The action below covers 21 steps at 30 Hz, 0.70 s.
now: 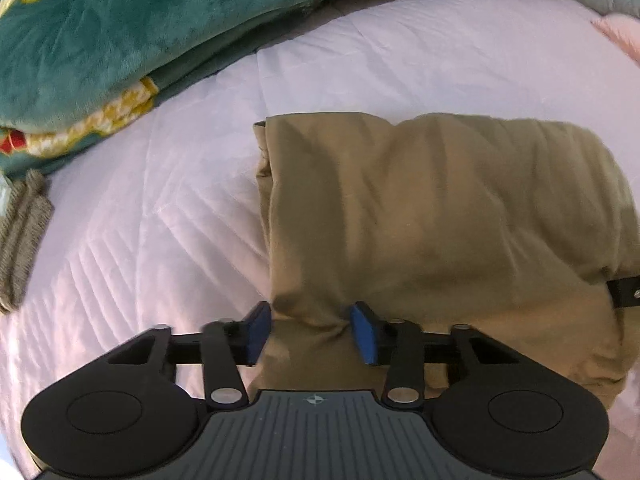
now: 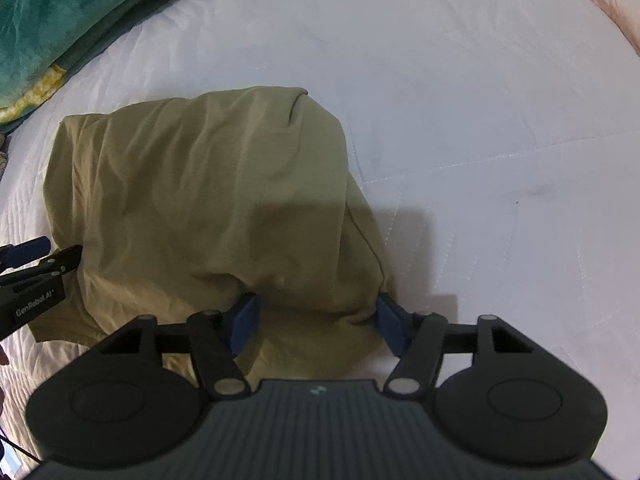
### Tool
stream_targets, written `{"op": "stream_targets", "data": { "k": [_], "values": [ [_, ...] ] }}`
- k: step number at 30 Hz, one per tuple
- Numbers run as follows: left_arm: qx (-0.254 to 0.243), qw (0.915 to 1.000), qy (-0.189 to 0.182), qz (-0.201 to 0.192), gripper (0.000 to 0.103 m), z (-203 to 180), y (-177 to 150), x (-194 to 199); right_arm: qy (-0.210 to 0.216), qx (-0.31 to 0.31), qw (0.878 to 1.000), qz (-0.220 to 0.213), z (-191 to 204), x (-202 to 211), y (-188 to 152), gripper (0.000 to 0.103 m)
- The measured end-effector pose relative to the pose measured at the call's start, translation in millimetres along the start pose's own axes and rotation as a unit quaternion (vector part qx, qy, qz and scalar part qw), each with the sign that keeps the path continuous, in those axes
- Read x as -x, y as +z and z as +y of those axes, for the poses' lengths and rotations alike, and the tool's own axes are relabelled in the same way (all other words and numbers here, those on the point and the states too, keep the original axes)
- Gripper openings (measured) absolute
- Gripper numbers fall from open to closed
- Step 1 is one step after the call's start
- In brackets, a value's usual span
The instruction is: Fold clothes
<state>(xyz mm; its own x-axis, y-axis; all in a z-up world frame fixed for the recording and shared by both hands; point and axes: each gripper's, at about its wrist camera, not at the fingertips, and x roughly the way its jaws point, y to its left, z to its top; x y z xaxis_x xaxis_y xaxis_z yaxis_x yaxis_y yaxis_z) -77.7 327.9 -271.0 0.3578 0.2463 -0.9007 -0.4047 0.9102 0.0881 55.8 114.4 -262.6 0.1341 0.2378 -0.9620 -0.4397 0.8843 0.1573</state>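
Olive garment (image 1: 432,208) on bed (image 1: 160,220) | my left claw (image 1: 310,332) pinches its near edge | my right claw (image 2: 318,320) straddles a fold, grip unclear

"GenRobot.AI" is printed in pale letters on the black body of the left gripper (image 2: 40,254), seen at the picture's left edge.

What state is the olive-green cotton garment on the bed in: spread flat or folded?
Folded. The olive-green cotton garment lies as a compact, puffy bundle on the pale quilted bedcover, with layered edges showing along its left side.
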Motion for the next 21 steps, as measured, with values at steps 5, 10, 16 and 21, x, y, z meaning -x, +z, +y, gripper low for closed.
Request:
{"op": "stream_targets", "data": {
  "k": [5,10,16,21],
  "values": [
    [-0.009,1.0000,0.002,-0.002,0.004,-16,-5,7,0.013,0.008,1.000,0.000,-1,10,-6,0.006],
    [0.016,0.9998,-0.008,0.000,0.002,-15,-11,28,0.008,0.051,0.999,-0.007,4,31,-11,0.006],
    [0.043,0.9986,-0.029,-0.003,0.002,-15,-22,70,0.023,0.072,0.997,-0.012,-5,66,-7,0.005],
    [0.067,0.9969,-0.041,-0.002,0.002,-16,-43,104,0.029,0.086,0.996,-0.006,-6,84,-1,0.005]
  ]
}}
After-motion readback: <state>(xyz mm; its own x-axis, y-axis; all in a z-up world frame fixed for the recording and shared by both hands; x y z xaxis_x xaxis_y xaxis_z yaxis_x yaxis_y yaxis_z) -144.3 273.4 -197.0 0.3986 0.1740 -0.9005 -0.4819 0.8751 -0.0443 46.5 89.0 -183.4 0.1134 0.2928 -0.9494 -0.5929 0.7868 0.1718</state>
